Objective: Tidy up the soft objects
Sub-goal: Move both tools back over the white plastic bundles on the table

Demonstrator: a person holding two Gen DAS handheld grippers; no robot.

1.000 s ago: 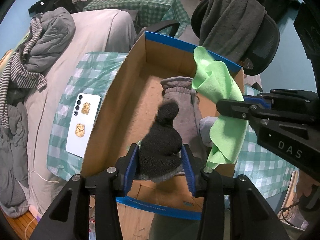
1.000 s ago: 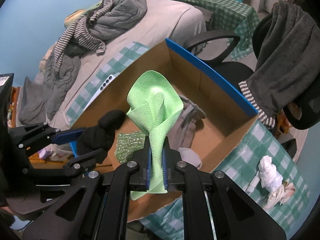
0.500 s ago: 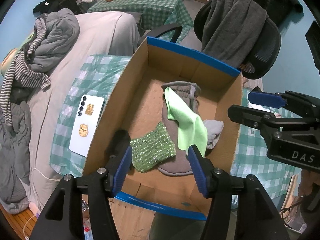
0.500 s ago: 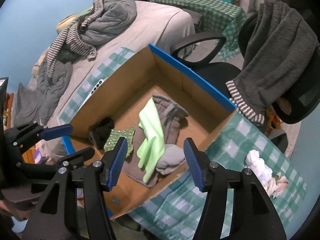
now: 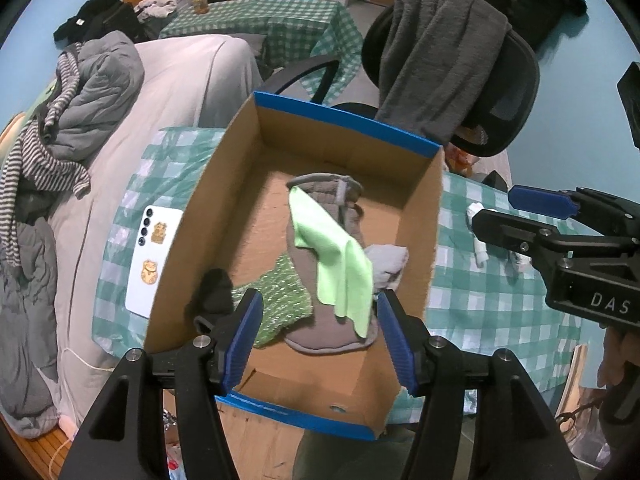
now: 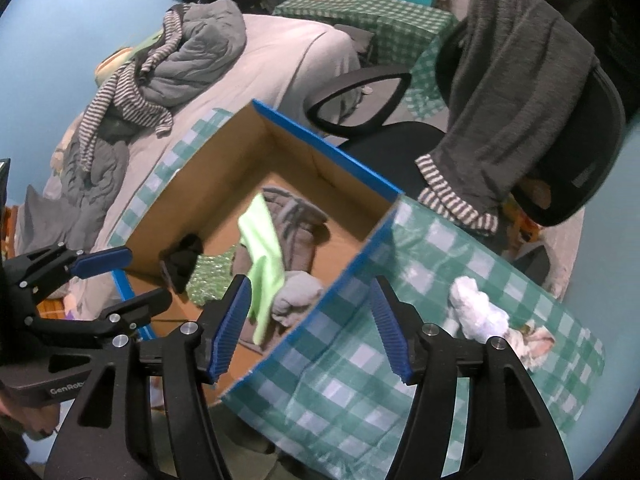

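A cardboard box with blue edges stands on a green checked tablecloth. Inside lie a light green cloth, a grey glove, a sparkly green knit piece, a black sock by the left wall and a pale grey sock. My left gripper is open and empty above the box's near end. My right gripper is open and empty above the box's right wall. The green cloth and black sock also show in the right wrist view. A white soft item lies on the cloth to the right.
A white phone lies on the tablecloth left of the box. A bed with grey clothes is at the left. An office chair draped with a grey towel stands behind the box. A second checked table is at the back.
Both grippers opened and pulled back from the box. The black sock and the green cloth dropped into the box. The right gripper moved right, over the box's right wall.
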